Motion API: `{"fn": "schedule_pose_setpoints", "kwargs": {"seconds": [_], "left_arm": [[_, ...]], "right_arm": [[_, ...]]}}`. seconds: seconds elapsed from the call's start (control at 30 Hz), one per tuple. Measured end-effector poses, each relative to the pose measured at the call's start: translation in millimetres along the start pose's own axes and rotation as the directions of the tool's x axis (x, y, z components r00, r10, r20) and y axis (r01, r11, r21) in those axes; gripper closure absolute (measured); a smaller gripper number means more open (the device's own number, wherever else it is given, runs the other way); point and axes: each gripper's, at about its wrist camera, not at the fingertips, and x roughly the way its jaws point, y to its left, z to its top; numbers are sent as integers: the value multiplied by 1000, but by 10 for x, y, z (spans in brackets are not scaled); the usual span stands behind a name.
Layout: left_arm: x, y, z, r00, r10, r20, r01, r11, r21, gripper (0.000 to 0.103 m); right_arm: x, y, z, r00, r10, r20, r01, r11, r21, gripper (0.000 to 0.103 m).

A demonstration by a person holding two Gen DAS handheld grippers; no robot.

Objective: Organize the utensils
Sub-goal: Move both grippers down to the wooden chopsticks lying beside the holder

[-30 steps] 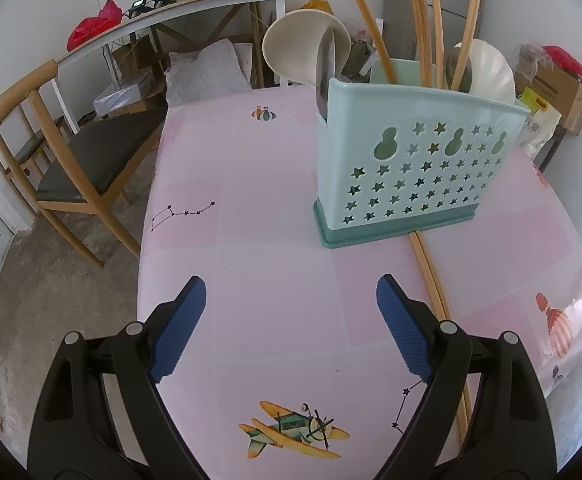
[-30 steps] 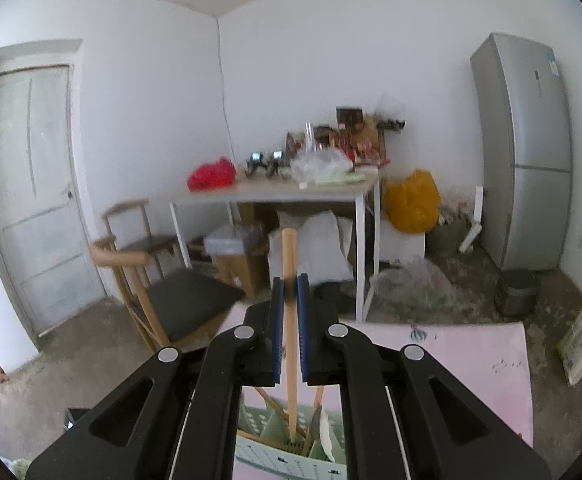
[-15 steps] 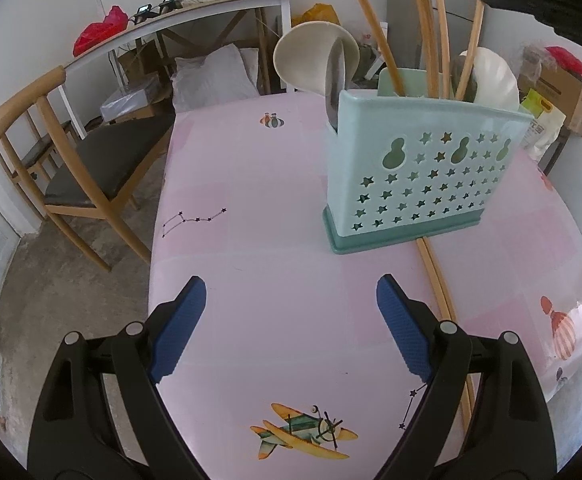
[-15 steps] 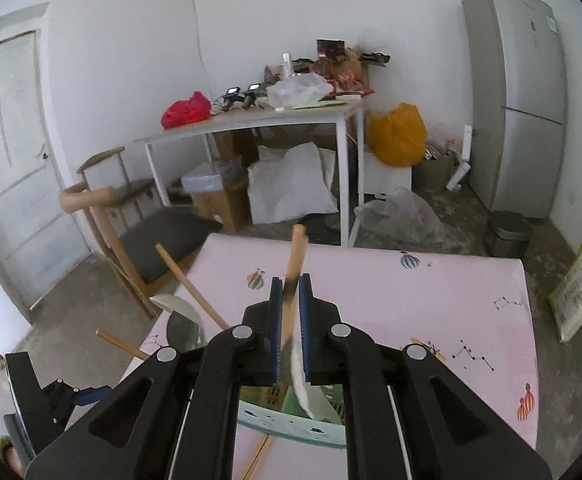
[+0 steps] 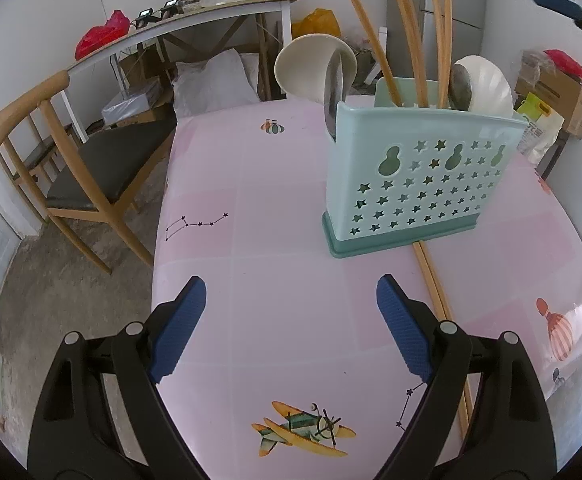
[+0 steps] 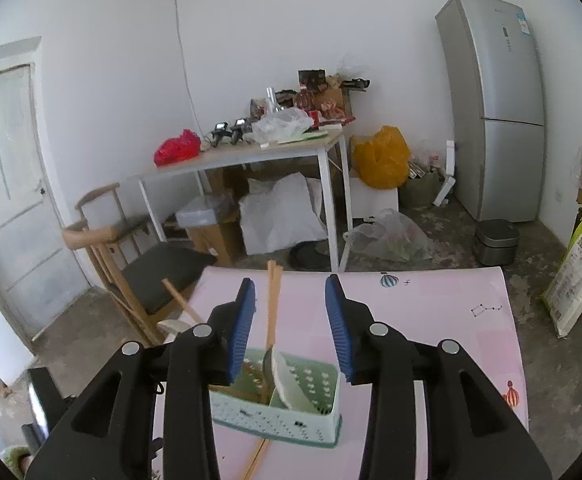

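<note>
Chopsticks (image 5: 441, 312) on the tabletop (image 5: 275, 216) — thin, stiff, light, likely slippery; pinch mid-length. Left tongs (image 5: 291, 320) wide, empty; right tongs (image 6: 291, 328) just opened — empty.

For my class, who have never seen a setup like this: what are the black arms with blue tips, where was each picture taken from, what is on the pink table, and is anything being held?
There is no robot here. A person holds a hand tool in each hand, a two-finger gripper with blue pads, and each carries a wide-angle camera looking along its fingers.

One view is from the left gripper, hovering open and empty over the pink table. The other is from the right gripper, above the mint utensil holder.

The holder contains wooden-handled utensils and white ladles. A pair of chopsticks lies on the table beside it.

The right gripper's jaws have just been opening. A wooden handle stands between them, but the pads no longer press it, so nothing is held.
</note>
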Motion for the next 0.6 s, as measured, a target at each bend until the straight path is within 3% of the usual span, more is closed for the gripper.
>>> {"fn": "schedule_pose_setpoints", "kwargs": {"seconds": [0.17, 0.33, 0.43, 0.6], "left_arm": [[-27, 24, -26, 1000, -22, 13, 22, 1000, -16, 20], [-38, 98, -119, 993, -116, 38, 118, 992, -54, 20], [-28, 98, -192, 983, -178, 38, 181, 981, -64, 20], [-17, -29, -329, 954, -298, 30, 299, 952, -56, 21]], "right_arm": [[-220, 25, -248, 999, 33, -28, -32, 999, 17, 63], [-166, 18, -772, 988, 43, -149, -30, 996, 89, 63], [0, -1, -1254, 959, 42, -281, 1, 989, 150, 63], [211, -73, -1926, 891, 22, -454, 94, 968, 231, 63]]}}
